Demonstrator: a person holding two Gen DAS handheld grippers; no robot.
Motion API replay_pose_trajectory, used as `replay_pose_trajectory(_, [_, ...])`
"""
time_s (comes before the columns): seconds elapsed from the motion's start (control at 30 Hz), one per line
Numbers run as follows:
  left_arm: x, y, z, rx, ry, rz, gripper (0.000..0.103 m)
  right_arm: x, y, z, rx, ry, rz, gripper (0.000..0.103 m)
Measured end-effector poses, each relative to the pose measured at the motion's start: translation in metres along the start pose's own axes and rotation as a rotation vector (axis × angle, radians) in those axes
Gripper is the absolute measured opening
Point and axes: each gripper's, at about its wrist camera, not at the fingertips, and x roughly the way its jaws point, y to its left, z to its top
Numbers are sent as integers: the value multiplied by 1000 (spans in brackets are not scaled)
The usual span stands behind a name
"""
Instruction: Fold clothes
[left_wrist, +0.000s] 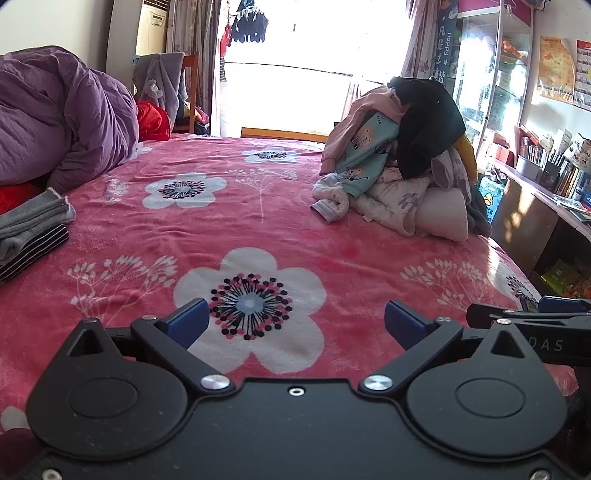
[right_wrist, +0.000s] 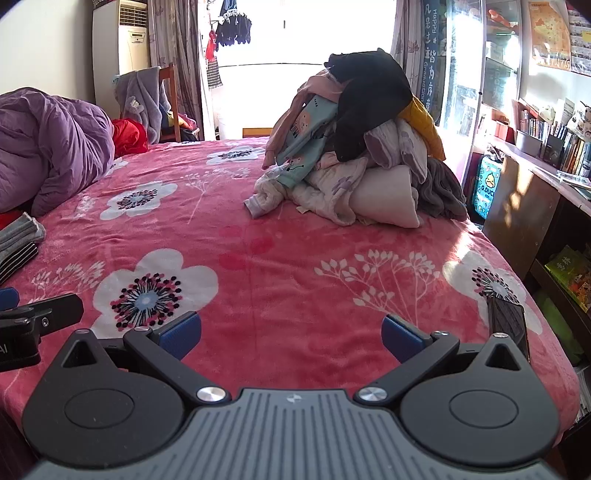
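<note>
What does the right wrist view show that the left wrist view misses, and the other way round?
Only the right wrist view shows the dark phone-like object lying at the bed's right edge, and the left gripper entering from the left. Only the left wrist view shows the right gripper entering from the right. Both share the pink floral blanket, the unfolded clothes pile far right, the purple duvet and the folded grey and striped stack at left. Each view's own gripper is open and empty.

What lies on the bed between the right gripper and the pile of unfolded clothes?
Only bare pink flowered blanket. In the right wrist view, no garment lies between the open right gripper and the pile of clothes.
</note>
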Motion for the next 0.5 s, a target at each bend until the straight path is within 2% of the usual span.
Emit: replay_pose_trajectory(0.5, [3, -3, -3, 0, 6, 0, 103, 3, -2, -3, 3, 5, 1, 103])
